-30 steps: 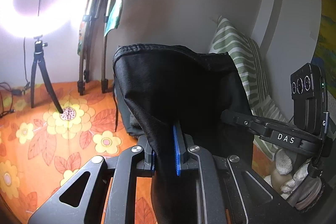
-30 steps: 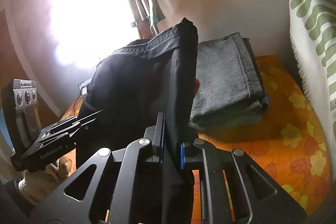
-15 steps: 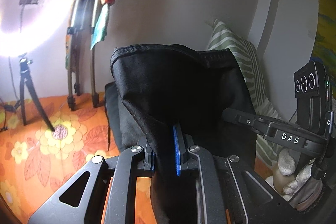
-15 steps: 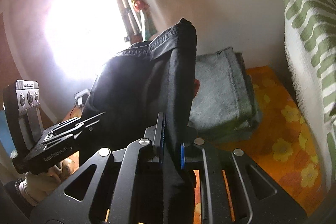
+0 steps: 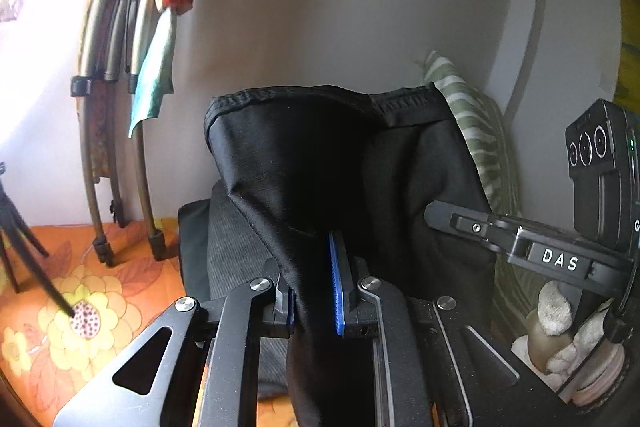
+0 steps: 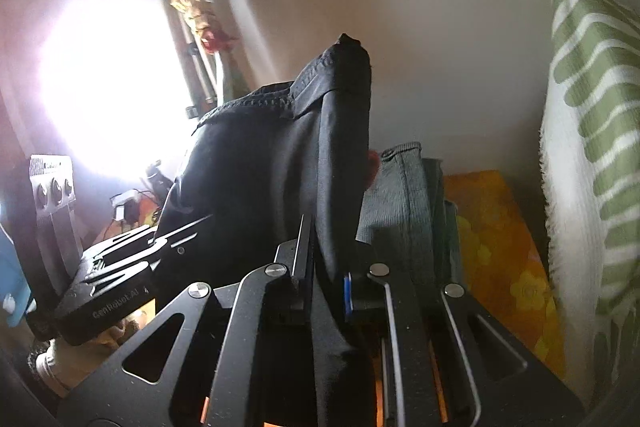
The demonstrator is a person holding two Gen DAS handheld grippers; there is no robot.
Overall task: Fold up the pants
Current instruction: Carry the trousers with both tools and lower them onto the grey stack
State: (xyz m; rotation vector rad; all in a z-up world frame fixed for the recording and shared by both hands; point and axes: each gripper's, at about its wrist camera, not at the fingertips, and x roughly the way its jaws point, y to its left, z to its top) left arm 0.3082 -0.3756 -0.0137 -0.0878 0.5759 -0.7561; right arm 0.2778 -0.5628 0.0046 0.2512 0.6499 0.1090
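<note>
Now both tools clamp black pants (image 5: 320, 167), held aloft.

Matt black cloth pants (image 5: 320, 167), matt black metal tongs (image 5: 316, 291)

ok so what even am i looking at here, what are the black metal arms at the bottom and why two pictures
No robot here: a person holds a hand-held tool in each hand, each with a fisheye camera looking along its two fingers. One picture is from the left tool, the other from the right tool. Both are clamped shut on the same black pants, lifted between them. Beyond lie an orange flowered cover, a folded grey garment and a green striped pillow.
</note>
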